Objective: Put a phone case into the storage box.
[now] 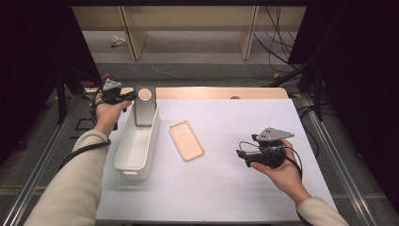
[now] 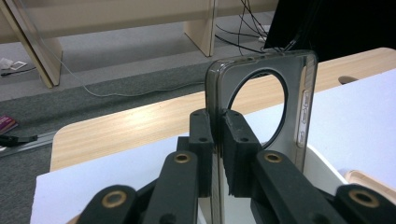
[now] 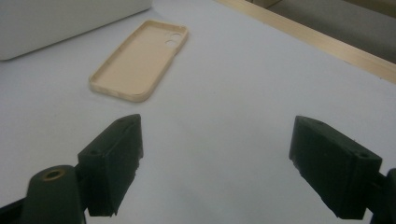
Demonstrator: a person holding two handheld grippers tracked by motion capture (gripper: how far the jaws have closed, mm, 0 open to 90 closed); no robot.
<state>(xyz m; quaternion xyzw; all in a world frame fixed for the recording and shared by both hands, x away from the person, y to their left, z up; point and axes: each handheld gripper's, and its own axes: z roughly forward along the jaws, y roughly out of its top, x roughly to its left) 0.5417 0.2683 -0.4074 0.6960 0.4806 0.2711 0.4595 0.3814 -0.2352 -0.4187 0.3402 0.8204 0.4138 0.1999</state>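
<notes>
Two phone cases are in play on the white table (image 1: 226,188). By size: table, then the white bin (image 1: 136,150) at its left side, then the cases, then the grippers.

Bin: long, open-topped, standing just left of the beige case. Its inside looks bare apart from the grey case at the far end; the near wall hides part of the floor.

Grey case (image 1: 145,106): smoky, see-through, with a large round camera opening. It stands upright at the far end of the bin, clamped by one edge in the left gripper (image 2: 215,140). Whether its lower edge touches the bin floor cannot be told.

Beige case (image 1: 186,140): lies flat, inside up, on the table just beside the bin, untouched.

Right gripper (image 3: 215,158): jaws spread wide with nothing between them, hovering over bare table well short of the beige case.

Judgement: the work looks like putting cases into the bin. Grey case is nearly placed, not yet let go. Beige case is left to do.

Hard to read: both forearms are cut off at the bottom edge of the high view.
</notes>
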